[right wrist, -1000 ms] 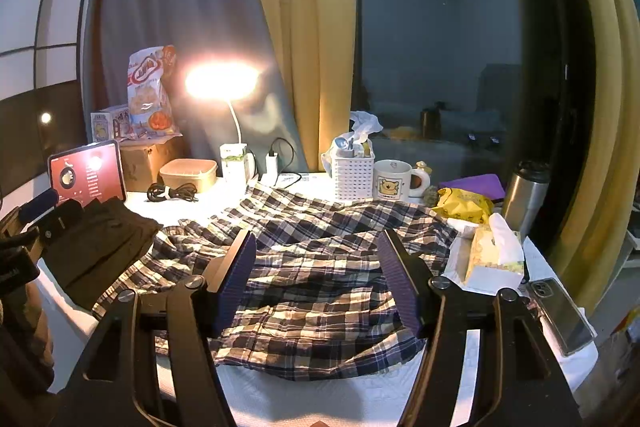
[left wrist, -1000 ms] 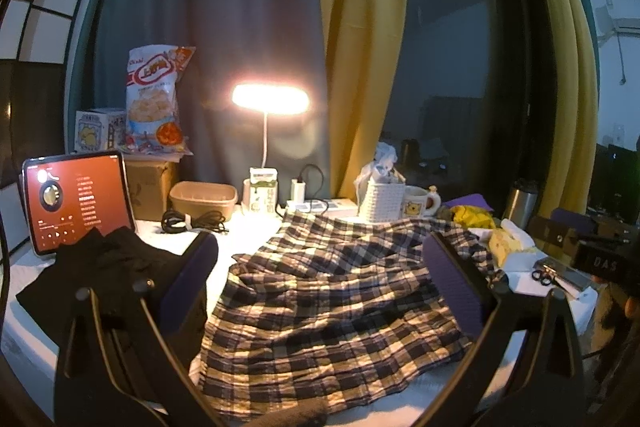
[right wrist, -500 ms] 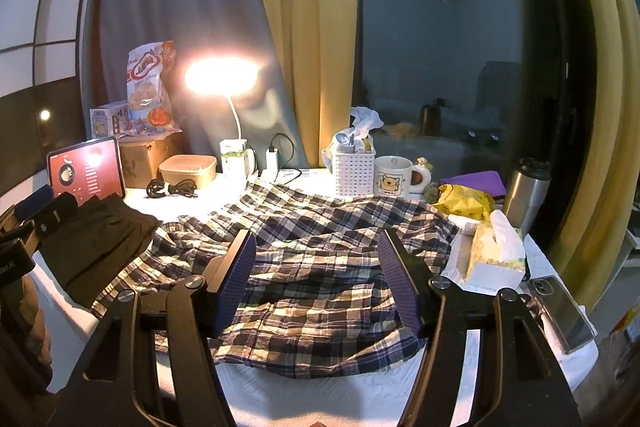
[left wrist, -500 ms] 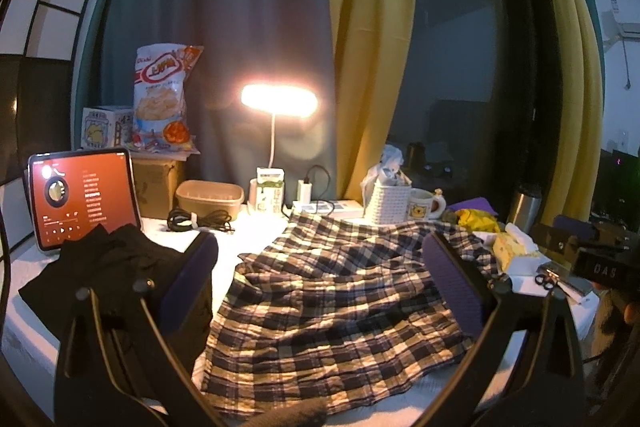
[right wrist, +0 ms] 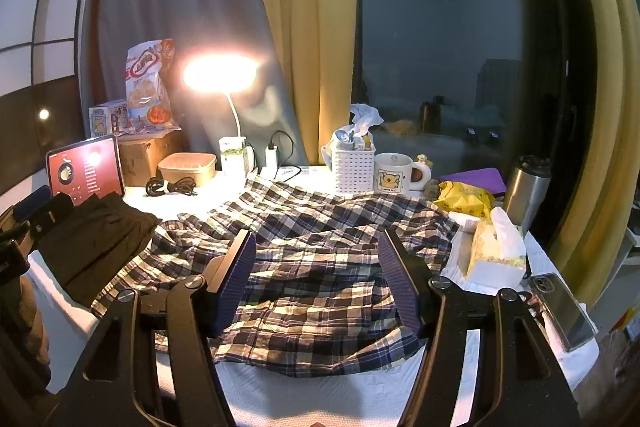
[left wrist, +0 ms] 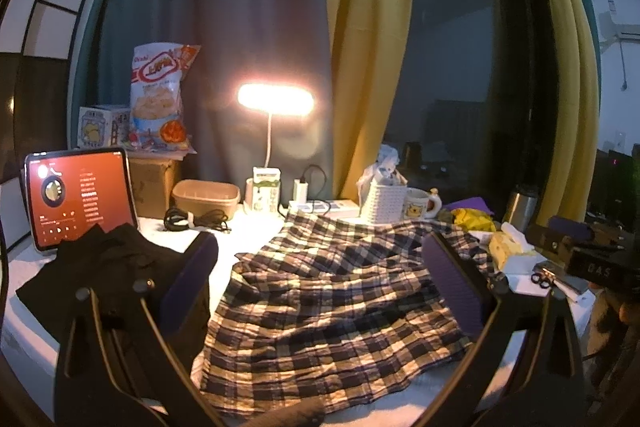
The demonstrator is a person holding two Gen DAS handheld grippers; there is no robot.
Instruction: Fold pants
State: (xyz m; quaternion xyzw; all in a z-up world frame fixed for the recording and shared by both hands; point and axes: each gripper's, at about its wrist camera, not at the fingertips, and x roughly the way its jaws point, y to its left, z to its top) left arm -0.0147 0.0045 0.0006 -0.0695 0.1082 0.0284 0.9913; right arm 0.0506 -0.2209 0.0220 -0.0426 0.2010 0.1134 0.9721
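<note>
Plaid pants [left wrist: 320, 311] [right wrist: 320, 219] lie rumpled and spread across the white-covered table [right wrist: 340, 395]. My left gripper [left wrist: 320, 267] hovers over their left part, open, with nothing between its purple pads. Over their near middle my right gripper [right wrist: 316, 255] is held wide open, also holding nothing. A folded black garment [left wrist: 100, 267] [right wrist: 92, 239] sits to the left of the pants. The right gripper's body [left wrist: 580, 255] shows at the right edge of the left wrist view. At the left edge of the right wrist view I see the left gripper's body [right wrist: 24, 215].
Along the back stand a lit tablet [left wrist: 80, 199], a glowing desk lamp [left wrist: 275, 101], a coiled cable [right wrist: 170, 185], a white basket [right wrist: 354, 171] and a mug [right wrist: 394, 173]. On the right are a tissue box [right wrist: 498, 251], a steel flask [right wrist: 526, 187] and a phone [right wrist: 564, 311].
</note>
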